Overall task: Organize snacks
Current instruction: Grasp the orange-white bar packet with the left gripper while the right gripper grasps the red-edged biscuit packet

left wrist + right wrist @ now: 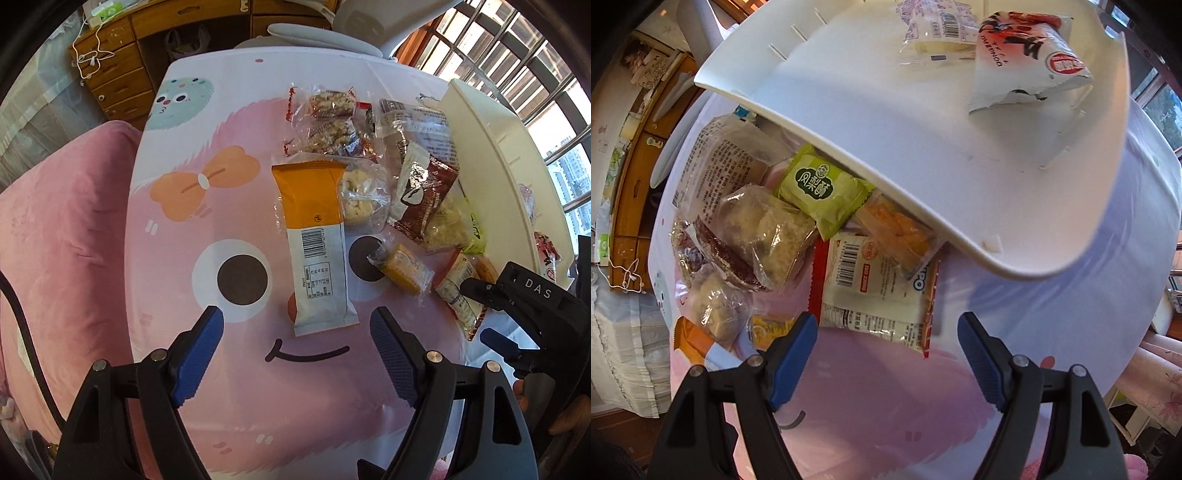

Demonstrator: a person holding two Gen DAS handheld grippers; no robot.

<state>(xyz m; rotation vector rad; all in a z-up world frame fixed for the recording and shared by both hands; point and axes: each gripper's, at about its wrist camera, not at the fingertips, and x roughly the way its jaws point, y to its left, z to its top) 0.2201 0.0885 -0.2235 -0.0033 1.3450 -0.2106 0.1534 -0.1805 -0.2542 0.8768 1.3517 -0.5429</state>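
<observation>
Both claws, L [297, 326] & R [887, 330], open, empty, pointing down.

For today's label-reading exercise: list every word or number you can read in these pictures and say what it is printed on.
"DAS": right tool, on its black body.
"凤梨酥": green packet.
"OUZHNOO", roughly: red-and-white bag.
"PO": red-edged packet.
Barcodes and fine print: too small.

A home: wooden drawers [110, 70], pink sofa [66, 229], cartoon tablecloth [207, 155].
</observation>
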